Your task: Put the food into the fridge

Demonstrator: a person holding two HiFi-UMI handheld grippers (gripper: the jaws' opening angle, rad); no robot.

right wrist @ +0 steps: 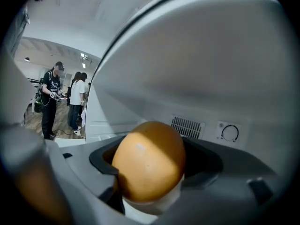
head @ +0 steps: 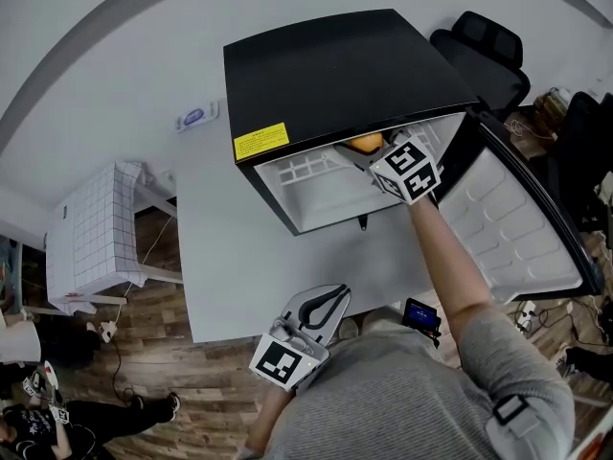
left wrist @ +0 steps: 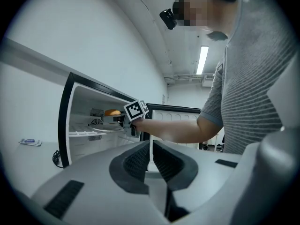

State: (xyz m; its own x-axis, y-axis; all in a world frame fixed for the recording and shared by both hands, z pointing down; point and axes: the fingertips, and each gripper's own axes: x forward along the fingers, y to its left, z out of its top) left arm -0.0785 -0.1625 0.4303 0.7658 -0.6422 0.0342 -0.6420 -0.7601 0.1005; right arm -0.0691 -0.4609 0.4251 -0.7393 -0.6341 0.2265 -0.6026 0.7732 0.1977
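A black mini fridge (head: 335, 75) stands on the white table (head: 230, 247), its door (head: 517, 218) swung open to the right. My right gripper (head: 362, 151) reaches into the top of the fridge and is shut on a round orange-brown food (head: 367, 143). In the right gripper view the food (right wrist: 147, 161) fills the space between the jaws, with the fridge's back wall and a dial (right wrist: 229, 132) behind it. A wire shelf (head: 306, 171) lies below. My left gripper (head: 337, 297) hovers at the table's near edge, shut and holding nothing; the left gripper view shows its pads (left wrist: 140, 161) together.
A small blue-and-white packet (head: 194, 117) lies on the table left of the fridge. A white gridded stand (head: 96, 228) is off the table's left side. Black chairs (head: 488, 46) stand beyond the door. People (right wrist: 51, 97) stand far off in the room.
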